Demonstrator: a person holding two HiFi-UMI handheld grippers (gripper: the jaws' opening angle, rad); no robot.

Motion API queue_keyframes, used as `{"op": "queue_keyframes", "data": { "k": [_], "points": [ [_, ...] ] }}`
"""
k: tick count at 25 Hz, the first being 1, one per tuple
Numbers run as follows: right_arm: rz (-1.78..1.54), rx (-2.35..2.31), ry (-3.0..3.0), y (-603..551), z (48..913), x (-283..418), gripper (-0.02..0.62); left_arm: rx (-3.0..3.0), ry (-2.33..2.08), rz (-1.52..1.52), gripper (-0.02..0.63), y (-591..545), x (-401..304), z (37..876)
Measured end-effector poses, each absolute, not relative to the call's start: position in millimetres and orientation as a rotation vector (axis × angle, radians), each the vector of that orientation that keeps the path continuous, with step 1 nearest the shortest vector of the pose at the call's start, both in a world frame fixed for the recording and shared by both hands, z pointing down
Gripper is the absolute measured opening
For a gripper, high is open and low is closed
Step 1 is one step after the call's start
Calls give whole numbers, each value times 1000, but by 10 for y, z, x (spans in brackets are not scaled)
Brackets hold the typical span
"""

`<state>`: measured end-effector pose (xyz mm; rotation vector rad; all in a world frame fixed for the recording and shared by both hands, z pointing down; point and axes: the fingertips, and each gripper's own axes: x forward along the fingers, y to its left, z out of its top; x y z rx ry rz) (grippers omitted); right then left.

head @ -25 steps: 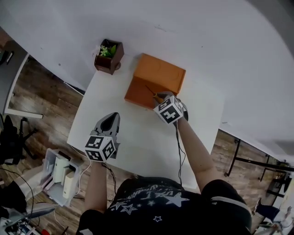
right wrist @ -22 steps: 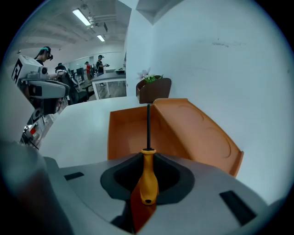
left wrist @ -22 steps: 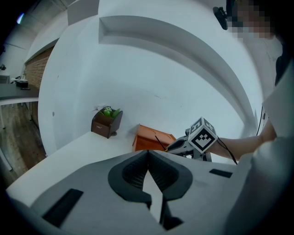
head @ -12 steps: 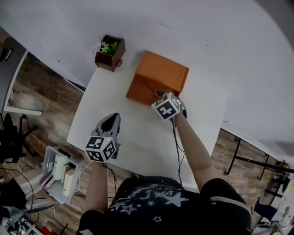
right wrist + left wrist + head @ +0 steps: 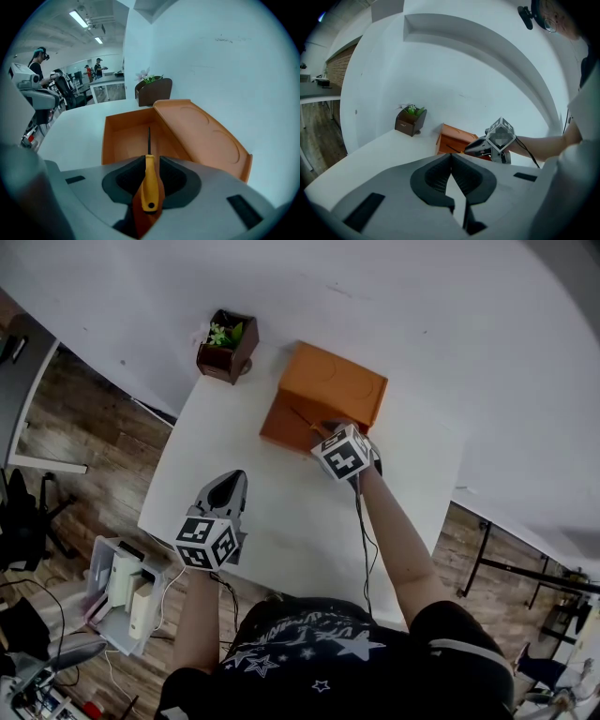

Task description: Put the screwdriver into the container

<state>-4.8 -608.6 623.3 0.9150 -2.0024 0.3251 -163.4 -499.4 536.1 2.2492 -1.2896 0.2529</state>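
Over the container (image 5: 125, 140), the right hand-held gripper (image 5: 150, 160) clamps the screwdriver (image 5: 149, 187) by its handle.

Screwdriver (image 5: 149, 187) in my fingers (image 5: 124, 180): handle showing yellow-orange, shaft running black. Fingers themselves looking black and ribbed. Container (image 5: 197, 136) glowing plain orange, inside and lid alike. My right gripper (image 5: 150, 161) wearing grey shell. Left gripper (image 5: 451, 161) showing same grey with black. Marker cube (image 5: 342, 454) on each carrying black-and-white square patterns. Bench (image 5: 281, 521) and wall (image 5: 422, 315) reading white. Pot (image 5: 225, 351) showing dark brown, leaves green. Floor (image 5: 84, 418) showing brown wood planks. My shirt (image 5: 309, 652) showing black with pale stars.
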Motion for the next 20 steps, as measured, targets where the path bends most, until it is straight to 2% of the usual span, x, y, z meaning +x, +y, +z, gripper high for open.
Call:
{"op": "queue_keyframes", "data": {
  "k": [20],
  "points": [
    [347,1137,-2130,-5386,5455,1,78,2326,-1317,168,20,-4262,-1747,4904]
  ]
}}
